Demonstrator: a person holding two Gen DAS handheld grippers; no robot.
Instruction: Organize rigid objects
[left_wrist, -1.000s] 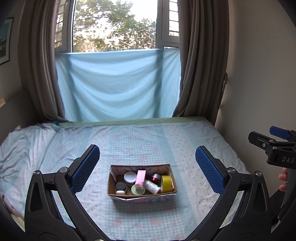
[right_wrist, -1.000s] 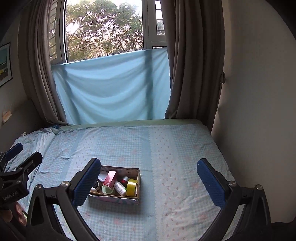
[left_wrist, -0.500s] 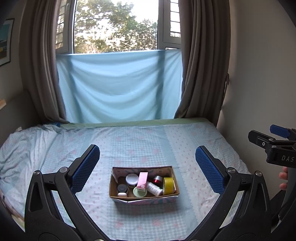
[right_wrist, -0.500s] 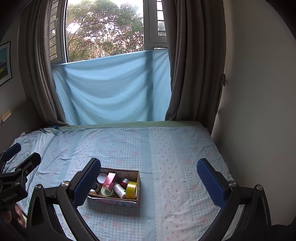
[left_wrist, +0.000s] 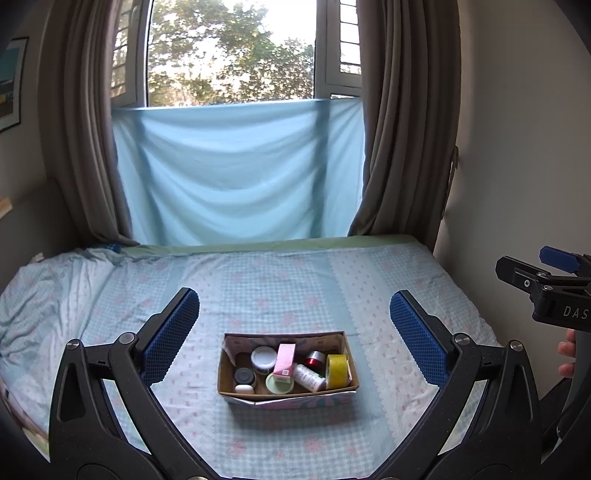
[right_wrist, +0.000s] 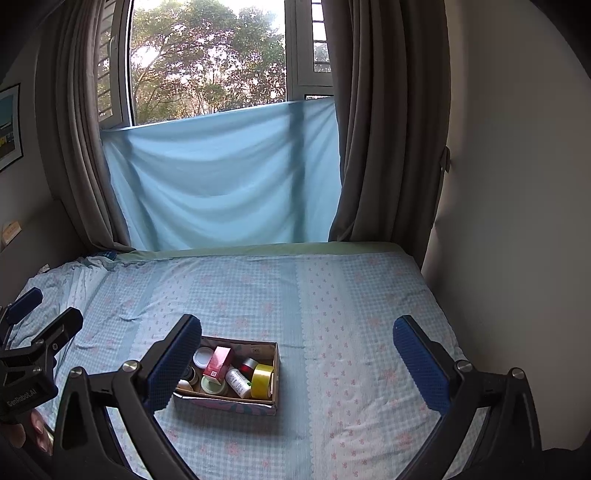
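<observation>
On the bed (left_wrist: 369, 288), near its front edge, sits a cardboard box (left_wrist: 288, 395). Inside it lie a yellow tape roll (left_wrist: 337, 371), a pink carton (left_wrist: 285, 359), a white bottle (left_wrist: 308, 377) and some small jars. Left gripper (left_wrist: 293, 334) hovers above the box with its fingers wide and holding nothing. Right gripper (right_wrist: 295, 363) hangs more to the right, fingers wide too.

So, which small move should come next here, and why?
Probably bring the left gripper down and forward toward the cardboard box on the bed. Both grippers are open and empty, and the box sits centred between the left one's pads, while it lies off to the left for the right gripper. The upright yellow tape roll at the box's right end looks an easy first grasp.
</observation>
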